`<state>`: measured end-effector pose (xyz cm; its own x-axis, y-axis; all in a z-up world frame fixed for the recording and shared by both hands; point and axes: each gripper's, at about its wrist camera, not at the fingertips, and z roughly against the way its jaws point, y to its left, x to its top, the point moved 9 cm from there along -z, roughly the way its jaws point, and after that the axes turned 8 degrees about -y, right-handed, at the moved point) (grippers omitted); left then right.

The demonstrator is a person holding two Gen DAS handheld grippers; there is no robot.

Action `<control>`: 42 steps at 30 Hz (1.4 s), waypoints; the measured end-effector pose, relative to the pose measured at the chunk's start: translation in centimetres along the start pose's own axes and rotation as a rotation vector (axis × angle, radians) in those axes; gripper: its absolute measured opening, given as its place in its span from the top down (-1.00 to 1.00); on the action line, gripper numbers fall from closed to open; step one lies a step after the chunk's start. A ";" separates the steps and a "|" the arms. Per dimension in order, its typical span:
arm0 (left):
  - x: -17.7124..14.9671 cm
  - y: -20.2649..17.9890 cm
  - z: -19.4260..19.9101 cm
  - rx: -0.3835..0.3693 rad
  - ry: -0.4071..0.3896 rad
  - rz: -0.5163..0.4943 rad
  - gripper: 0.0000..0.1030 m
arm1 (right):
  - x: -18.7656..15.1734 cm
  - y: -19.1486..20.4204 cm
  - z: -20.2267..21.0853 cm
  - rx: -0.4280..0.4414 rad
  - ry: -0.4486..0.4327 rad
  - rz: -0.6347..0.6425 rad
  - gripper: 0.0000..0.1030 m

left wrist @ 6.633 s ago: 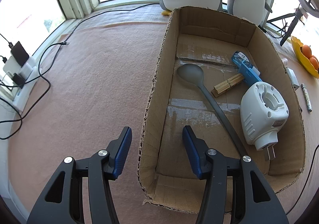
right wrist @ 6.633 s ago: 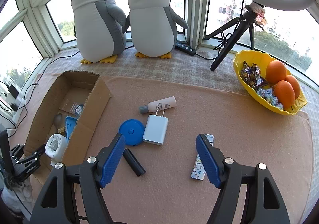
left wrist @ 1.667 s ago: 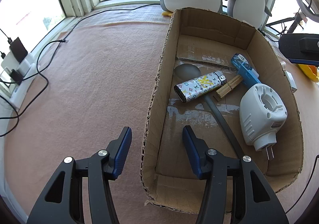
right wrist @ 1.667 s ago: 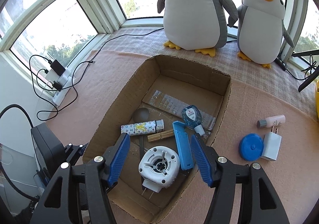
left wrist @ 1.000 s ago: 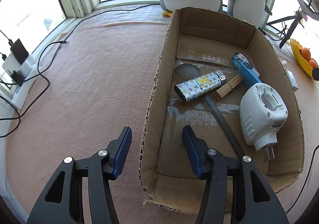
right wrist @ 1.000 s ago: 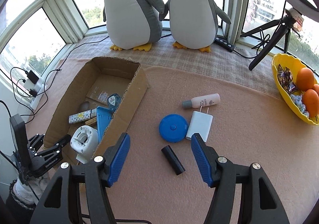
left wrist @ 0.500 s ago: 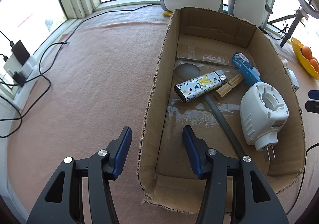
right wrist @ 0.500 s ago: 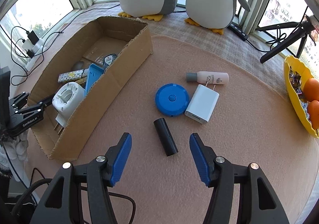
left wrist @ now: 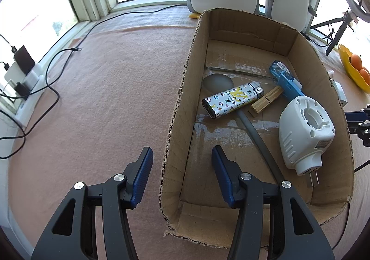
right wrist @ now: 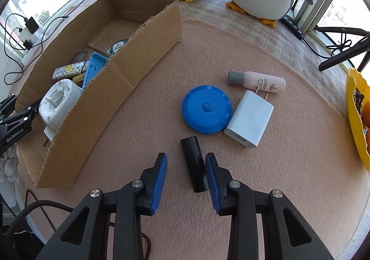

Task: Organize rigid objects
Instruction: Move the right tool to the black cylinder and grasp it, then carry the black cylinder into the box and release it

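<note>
Cylinder [right wrist: 193, 165]: black, smooth, short, lying flat on mat [right wrist: 277, 167].

— Where did the box [right wrist: 129, 70] sit?
— Left of the loose things. The charger [right wrist: 251, 118] lay right of the disc [right wrist: 206, 108], the bottle [right wrist: 259, 78] behind both, the cylinder [right wrist: 193, 164] in front.
</note>
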<state>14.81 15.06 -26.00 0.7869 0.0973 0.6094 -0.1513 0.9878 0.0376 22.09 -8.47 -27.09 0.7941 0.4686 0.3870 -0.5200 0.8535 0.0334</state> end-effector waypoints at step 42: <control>0.0 0.0 -0.1 -0.013 -0.002 0.011 -0.02 | 7.0 7.7 6.8 0.064 -0.260 -0.022 0.71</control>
<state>14.89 15.05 -26.07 0.7843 0.1075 0.6109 -0.1516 0.9882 0.0207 21.56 -0.15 -17.89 0.7022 0.3691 0.6088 -0.5290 0.8428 0.0993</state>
